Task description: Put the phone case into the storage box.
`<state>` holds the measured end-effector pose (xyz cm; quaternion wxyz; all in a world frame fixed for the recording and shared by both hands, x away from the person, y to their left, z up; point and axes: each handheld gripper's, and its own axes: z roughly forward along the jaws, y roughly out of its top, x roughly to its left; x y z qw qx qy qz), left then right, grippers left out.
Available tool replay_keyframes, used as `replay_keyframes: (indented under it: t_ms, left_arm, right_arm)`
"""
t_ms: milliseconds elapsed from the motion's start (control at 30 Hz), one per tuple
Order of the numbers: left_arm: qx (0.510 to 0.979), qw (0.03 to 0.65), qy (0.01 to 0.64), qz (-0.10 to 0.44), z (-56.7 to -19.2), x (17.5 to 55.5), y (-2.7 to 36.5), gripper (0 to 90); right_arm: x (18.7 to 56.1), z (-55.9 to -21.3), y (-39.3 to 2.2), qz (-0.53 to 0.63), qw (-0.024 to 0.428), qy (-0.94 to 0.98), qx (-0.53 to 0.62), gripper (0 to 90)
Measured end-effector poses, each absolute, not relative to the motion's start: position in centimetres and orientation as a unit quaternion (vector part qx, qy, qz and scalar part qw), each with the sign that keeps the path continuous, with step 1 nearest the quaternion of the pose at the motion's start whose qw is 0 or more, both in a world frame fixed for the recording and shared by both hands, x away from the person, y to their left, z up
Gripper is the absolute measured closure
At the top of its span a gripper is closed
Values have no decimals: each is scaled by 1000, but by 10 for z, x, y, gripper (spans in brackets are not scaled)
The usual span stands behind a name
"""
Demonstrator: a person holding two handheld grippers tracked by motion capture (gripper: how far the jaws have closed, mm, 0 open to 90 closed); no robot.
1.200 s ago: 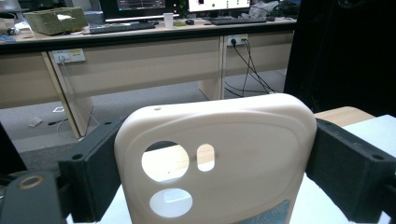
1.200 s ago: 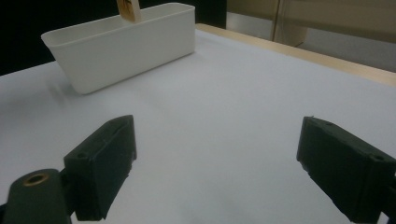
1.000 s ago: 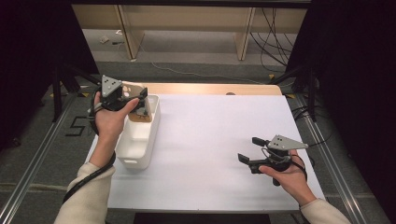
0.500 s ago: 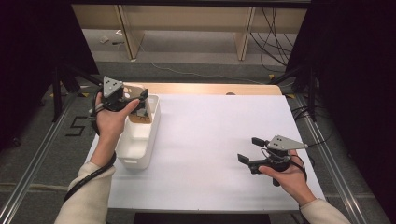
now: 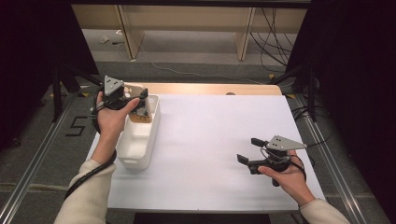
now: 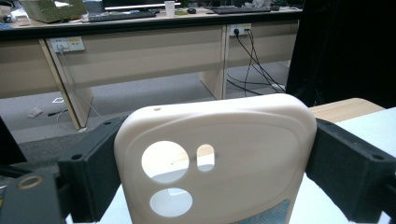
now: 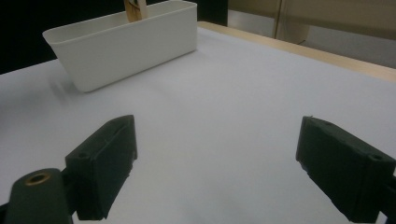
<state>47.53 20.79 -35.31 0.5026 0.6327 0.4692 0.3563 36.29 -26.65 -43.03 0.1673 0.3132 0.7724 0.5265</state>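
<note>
Nearest me, my right gripper (image 5: 250, 150) idles low over the bare white table (image 5: 219, 140), jaws spread wide with nothing between them. In its own view the white bin (image 7: 126, 42) stands well ahead of those jaws and off to their left, with a strip of something tan poking above its far rim.

Farther out, my left gripper (image 5: 140, 103) is doing the work. Its jaws are clamped on a cream phone case (image 6: 215, 163) — one jaw against each long edge, the case standing upright between them with its camera cut-outs toward the lens. In the high view the case (image 5: 142, 109) sits at the far end of the bin (image 5: 135, 149), right at rim level; whether it is going in or coming out I cannot tell from this alone.

My judgement: the step in hand is carrying the case at the bin, grip secure. If I am placing it, the next move calls for a short drop straight below the jaws, clear of the bin wall, then a release. If lifting, I need a clean rise before swinging toward the open table — no tilt, since the grip is only on the edges.
</note>
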Motion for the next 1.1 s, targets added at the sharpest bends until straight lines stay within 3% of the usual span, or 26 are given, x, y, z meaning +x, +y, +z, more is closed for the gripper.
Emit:
replay_keyframes:
  t_ms: [1100]
  left_arm:
    - [631, 505, 476, 348, -354, 498, 207, 106]
  right_arm:
    - [363, -432, -266, 527, 162, 773, 314, 147]
